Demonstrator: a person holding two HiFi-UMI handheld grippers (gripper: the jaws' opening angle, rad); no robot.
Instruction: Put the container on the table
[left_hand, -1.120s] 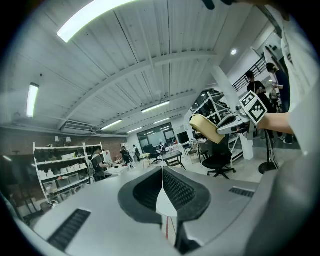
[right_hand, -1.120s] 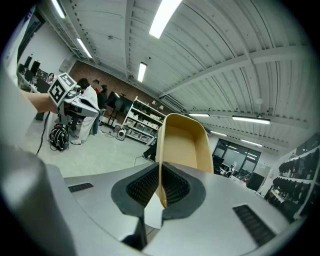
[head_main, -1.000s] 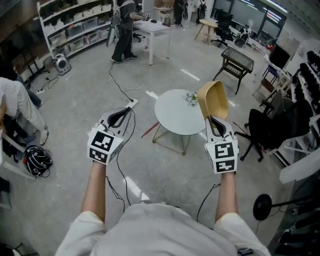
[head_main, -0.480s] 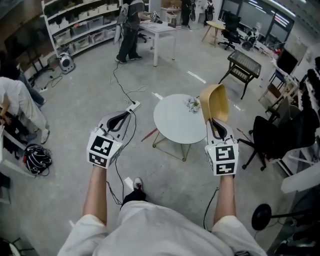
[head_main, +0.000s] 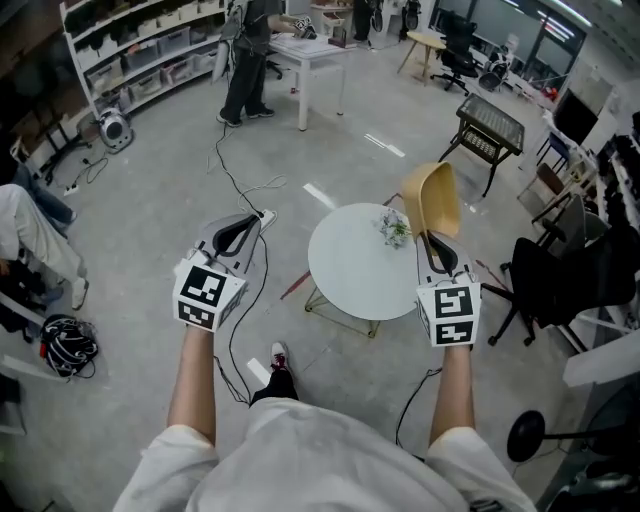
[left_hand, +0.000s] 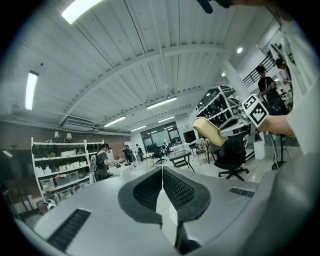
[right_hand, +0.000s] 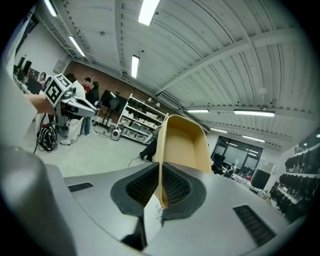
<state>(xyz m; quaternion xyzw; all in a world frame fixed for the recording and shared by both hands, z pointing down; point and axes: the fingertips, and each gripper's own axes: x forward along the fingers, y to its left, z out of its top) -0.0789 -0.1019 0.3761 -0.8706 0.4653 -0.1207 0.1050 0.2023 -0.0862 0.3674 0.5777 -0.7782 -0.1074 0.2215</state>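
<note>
— Where is the container?
— Your right gripper (head_main: 433, 246) has its jaws clamped on one wall of the tan container (head_main: 433, 197). You hold it up on edge in the air, by the right rim of the round white table (head_main: 345, 258).
— And the other hand?
— Your left gripper (head_main: 238, 229) has its jaws pressed together on nothing, left of the table. A small greenish clump (head_main: 393, 228) lies on the tabletop; perhaps a plant.

Just ahead of the left gripper (head_main: 245, 226), a white power strip (head_main: 263, 214) lies on the floor. Its cable (head_main: 230, 165) trails far ahead toward a person (head_main: 245, 55) standing at a white desk (head_main: 312, 55). Right of the right gripper (head_main: 433, 246) stands a black office chair (head_main: 555, 280). Storage shelves (head_main: 140, 50) stand far ahead-left.
</note>
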